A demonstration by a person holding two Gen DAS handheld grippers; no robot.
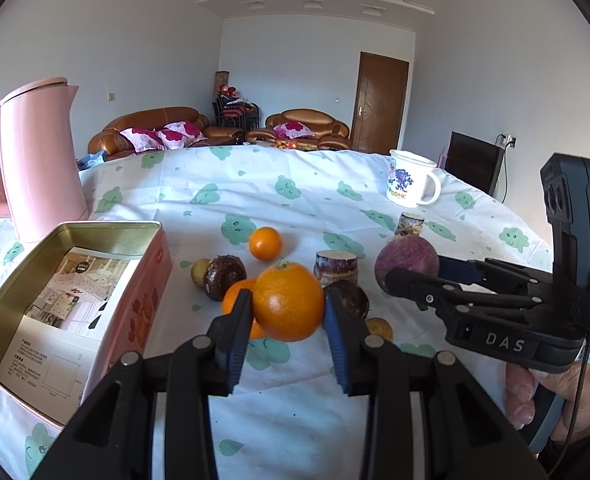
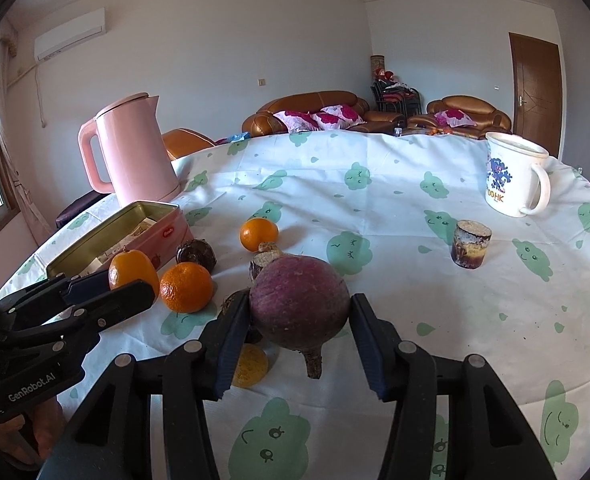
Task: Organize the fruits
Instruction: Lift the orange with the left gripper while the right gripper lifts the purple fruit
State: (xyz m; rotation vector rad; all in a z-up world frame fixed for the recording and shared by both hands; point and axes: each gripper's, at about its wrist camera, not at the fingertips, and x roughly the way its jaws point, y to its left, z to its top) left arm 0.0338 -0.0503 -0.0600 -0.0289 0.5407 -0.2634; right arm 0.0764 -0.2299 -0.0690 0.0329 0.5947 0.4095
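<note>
We're mid-pick on two items at once. Left gripper is clamped on a large orange, both pads touching its sides; it looks lifted clear of the tablecloth, though the wrist view alone doesn't settle that. Right gripper straddles the purple root, probably a beet or turnip, tail hanging down. Its left pad touches the skin, the right pad shows a thin gap, so the jaws are near contact but not visibly closed; we can't tell if it has a grip.

Next move, as we judge it: carry the orange left to the open pink tin, which sits at the table's left edge just in front of the pink kettle, and release inside. A printed leaflet already lines the tin.

Left on the cloth mid-table: two smaller oranges, dark water-chestnut-like bulbs, cut sugarcane pieces, and a small yellow fruit beside the right gripper's left finger. Mug stands near the far right edge, well apart.
</note>
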